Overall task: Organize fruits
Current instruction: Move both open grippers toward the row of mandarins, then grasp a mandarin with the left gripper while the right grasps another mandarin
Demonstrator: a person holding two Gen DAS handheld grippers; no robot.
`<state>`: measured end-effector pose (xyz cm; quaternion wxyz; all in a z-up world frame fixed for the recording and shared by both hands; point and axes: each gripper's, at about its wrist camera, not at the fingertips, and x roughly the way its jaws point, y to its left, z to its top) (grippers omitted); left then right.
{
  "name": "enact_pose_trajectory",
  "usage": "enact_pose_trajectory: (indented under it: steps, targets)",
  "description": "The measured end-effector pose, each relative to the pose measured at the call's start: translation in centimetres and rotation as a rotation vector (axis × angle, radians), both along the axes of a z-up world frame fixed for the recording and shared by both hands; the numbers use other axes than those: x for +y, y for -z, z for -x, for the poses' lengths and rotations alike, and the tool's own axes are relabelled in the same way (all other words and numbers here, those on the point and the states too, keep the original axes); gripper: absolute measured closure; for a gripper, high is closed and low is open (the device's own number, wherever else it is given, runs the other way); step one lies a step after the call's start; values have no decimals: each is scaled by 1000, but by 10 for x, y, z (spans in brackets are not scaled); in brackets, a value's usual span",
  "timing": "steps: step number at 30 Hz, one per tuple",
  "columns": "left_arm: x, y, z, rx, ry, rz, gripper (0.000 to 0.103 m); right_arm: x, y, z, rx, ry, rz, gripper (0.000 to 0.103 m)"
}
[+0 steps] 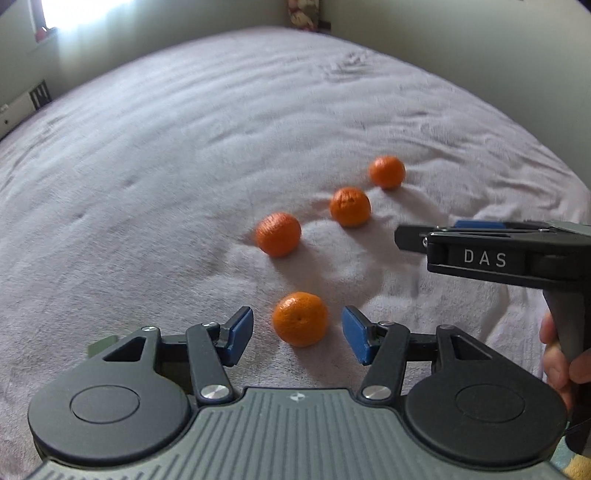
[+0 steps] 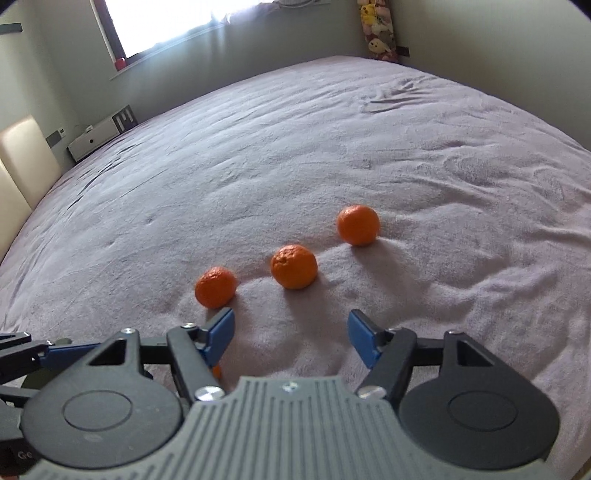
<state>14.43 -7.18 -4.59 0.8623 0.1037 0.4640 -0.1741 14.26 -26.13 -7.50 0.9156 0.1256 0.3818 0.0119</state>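
Several mandarins lie on a lilac blanket [image 1: 147, 184]. In the left wrist view the nearest mandarin [image 1: 300, 318] sits between the blue pads of my left gripper [image 1: 297, 321], with a gap on each side, so the jaws are open around it. Three more run in a diagonal row beyond: near [image 1: 279, 234], middle [image 1: 350, 206], far [image 1: 387, 171]. In the right wrist view my right gripper [image 2: 291, 332] is open and empty, low over the blanket in front of the same row [image 2: 216, 282], [image 2: 294, 266], [image 2: 357, 225]. An orange sliver [image 2: 217, 371] shows under its left finger.
The right gripper's black housing [image 1: 484, 258] reaches in from the right, held by a hand [image 1: 557, 354]. A bed [image 2: 332, 129] fills both views. A cream chair [image 2: 18, 177], a white box [image 2: 96, 136] and a window [image 2: 177, 22] are at the far left, and plush toys [image 2: 380, 33] hang in the corner.
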Motion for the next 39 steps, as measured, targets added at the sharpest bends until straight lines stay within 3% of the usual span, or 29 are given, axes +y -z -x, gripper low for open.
enact_pose_trajectory:
  steps: [9, 15, 29, 34, 39]
  targets:
    - [-9, 27, -30, 118, 8, -22, 37, -4, 23, -15, 3, 31, 43, 37]
    - [-11, 41, -43, 170, -4, -38, 45, 1, 33, -25, 10, 14, 69, 37]
    - [-4, 58, -57, 197, -19, -12, 48, 14, 45, -44, 19, -40, 126, 37]
    - [-3, 55, -58, 189, -8, -8, 50, 14, 49, -50, 23, -41, 127, 41]
    - [8, 42, -60, 158, -59, 46, 51, 20, 51, -62, -6, -41, 153, 42]
